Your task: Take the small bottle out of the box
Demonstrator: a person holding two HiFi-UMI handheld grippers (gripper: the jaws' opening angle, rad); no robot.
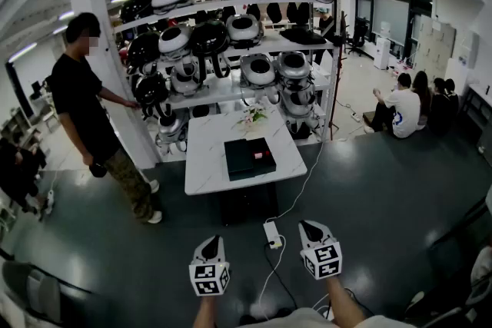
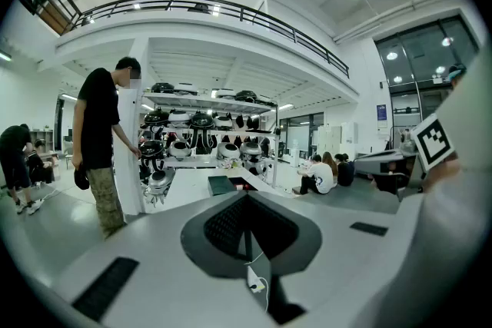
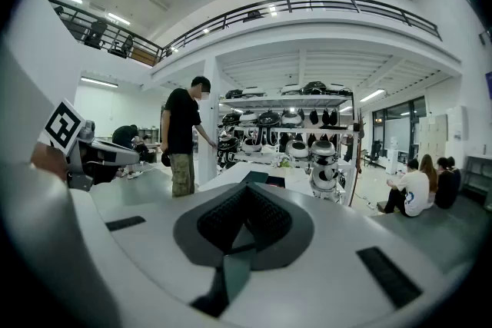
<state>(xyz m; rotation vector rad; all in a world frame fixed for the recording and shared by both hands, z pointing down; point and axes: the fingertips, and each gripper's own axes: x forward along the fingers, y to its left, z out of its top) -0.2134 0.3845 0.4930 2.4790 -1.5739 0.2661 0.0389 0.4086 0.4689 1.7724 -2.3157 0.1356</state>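
Observation:
A black box lies open on a white table well ahead of me, with a small red item inside; no bottle can be made out at this distance. My left gripper and right gripper hang low over the dark floor, far short of the table, both shut and holding nothing. In the left gripper view the box shows beyond the closed jaws of the left gripper. In the right gripper view the box lies past the right gripper.
A person in black stands left of the table by a white pillar. Shelves of round helmets rise behind the table. A power strip and its cable lie on the floor between me and the table. People sit at the right.

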